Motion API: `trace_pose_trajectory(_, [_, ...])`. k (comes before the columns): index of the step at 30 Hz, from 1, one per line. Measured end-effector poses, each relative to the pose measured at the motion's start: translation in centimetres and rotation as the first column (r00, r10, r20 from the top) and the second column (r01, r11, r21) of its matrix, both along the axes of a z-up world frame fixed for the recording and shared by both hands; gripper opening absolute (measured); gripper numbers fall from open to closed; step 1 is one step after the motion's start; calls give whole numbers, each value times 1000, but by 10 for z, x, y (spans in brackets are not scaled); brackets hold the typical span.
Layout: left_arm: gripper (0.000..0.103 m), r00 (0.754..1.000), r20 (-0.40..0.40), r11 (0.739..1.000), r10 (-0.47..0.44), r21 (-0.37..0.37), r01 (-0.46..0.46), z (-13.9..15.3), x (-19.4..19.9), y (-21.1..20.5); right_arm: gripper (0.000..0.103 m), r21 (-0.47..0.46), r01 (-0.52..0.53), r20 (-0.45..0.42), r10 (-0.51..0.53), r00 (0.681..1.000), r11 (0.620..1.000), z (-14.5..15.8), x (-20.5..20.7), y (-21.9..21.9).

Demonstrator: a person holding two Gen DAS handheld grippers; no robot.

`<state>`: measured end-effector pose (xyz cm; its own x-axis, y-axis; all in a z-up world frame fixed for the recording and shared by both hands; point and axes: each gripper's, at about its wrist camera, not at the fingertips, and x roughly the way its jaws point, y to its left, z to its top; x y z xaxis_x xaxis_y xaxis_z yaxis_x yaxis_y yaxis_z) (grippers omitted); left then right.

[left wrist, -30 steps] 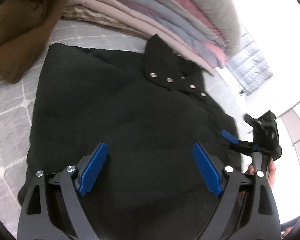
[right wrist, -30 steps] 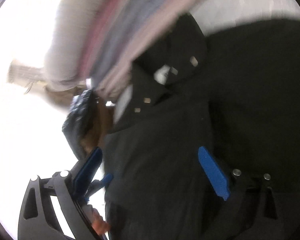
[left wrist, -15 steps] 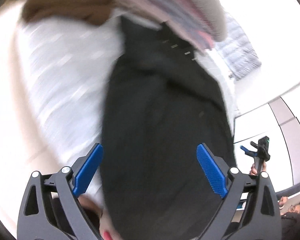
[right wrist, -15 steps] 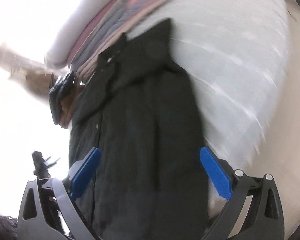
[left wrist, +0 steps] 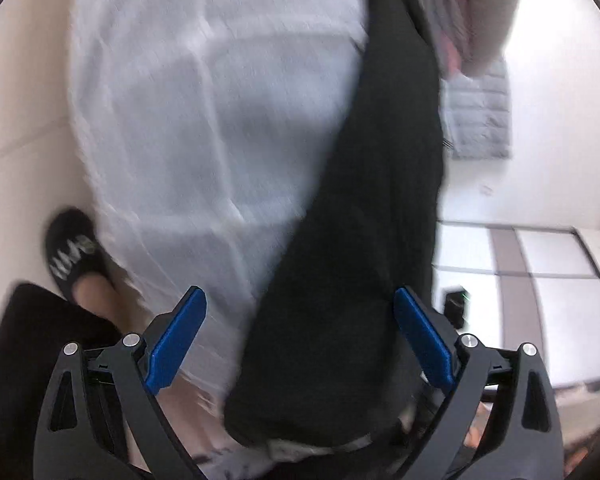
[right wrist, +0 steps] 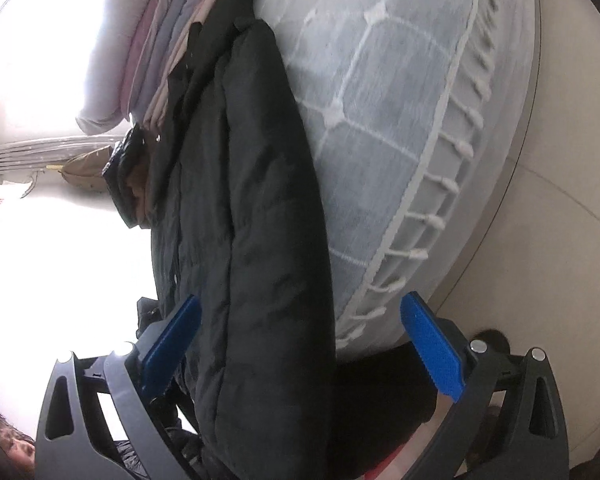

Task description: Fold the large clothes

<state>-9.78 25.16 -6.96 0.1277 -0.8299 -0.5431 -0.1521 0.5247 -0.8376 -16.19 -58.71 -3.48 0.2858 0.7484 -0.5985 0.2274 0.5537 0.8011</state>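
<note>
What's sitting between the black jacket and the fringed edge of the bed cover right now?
Only bare grey checked bed cover lies between the black jacket and its fringed edge; the right wrist view shows it sharply.

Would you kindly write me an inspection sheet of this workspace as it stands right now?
Surface: pale grey quilted bedspread with white grid stitching and a fringed edge.
Job's things: black padded jacket lying lengthwise on the bedspread, seen as a narrow strip.
Clutter: stack of folded clothes beyond the jacket's far end; brown garment beside it.
Grippers: left gripper and right gripper both open, blue pads apart, nothing held.
Cables: nothing seen.
Surroundings: beige floor; the person's black shoe; left view is motion-blurred.
</note>
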Motion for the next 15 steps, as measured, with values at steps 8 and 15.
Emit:
trace_pose_trajectory(8, [91, 996, 69, 990, -60, -121, 68, 18, -36, -33, 96, 115, -109, 24, 107, 994, 987, -3, 1, 26])
trace_pose_trajectory(15, [84, 994, 101, 998, -46, -30, 49, 37, -48, -29, 96, 76, -169, 39, 167, 985, 983, 2, -3, 57])
